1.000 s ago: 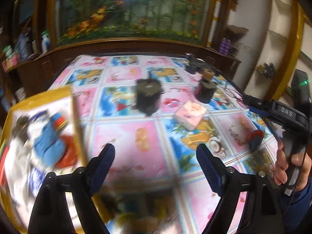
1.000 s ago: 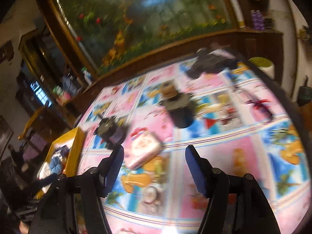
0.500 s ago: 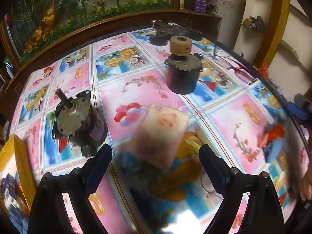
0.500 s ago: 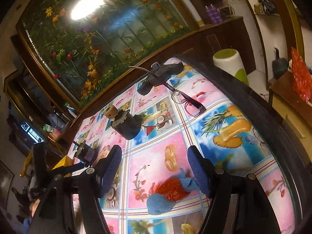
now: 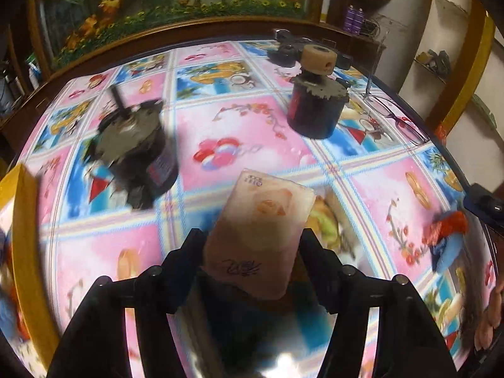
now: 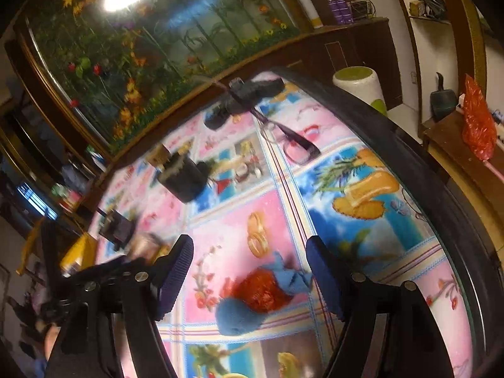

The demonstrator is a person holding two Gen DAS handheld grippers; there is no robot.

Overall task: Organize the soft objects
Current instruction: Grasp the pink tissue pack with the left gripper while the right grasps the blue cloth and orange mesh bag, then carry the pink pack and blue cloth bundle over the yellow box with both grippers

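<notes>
The left gripper [image 5: 253,245] has just been closing, and its two fingers now stand at either side of a pink soft packet [image 5: 261,233] that lies flat on the patterned tablecloth [image 5: 239,132]; the packet's near half sits between the fingertips, its far end reaching out past them, and the fingers look to be pressing its edges. The right gripper [image 6: 250,274] has just been opening and stands wide, holding nothing. A small red and blue soft toy [image 6: 258,296] lies on the cloth between its fingers, apart from both, a little nearer the right one. Farther off on the table stand two dark motors [image 5: 138,154] [image 5: 316,107], with a pair of glasses [image 6: 283,138] near the far edge. A yellow tray [image 5: 28,252] sits at the left.
</notes>
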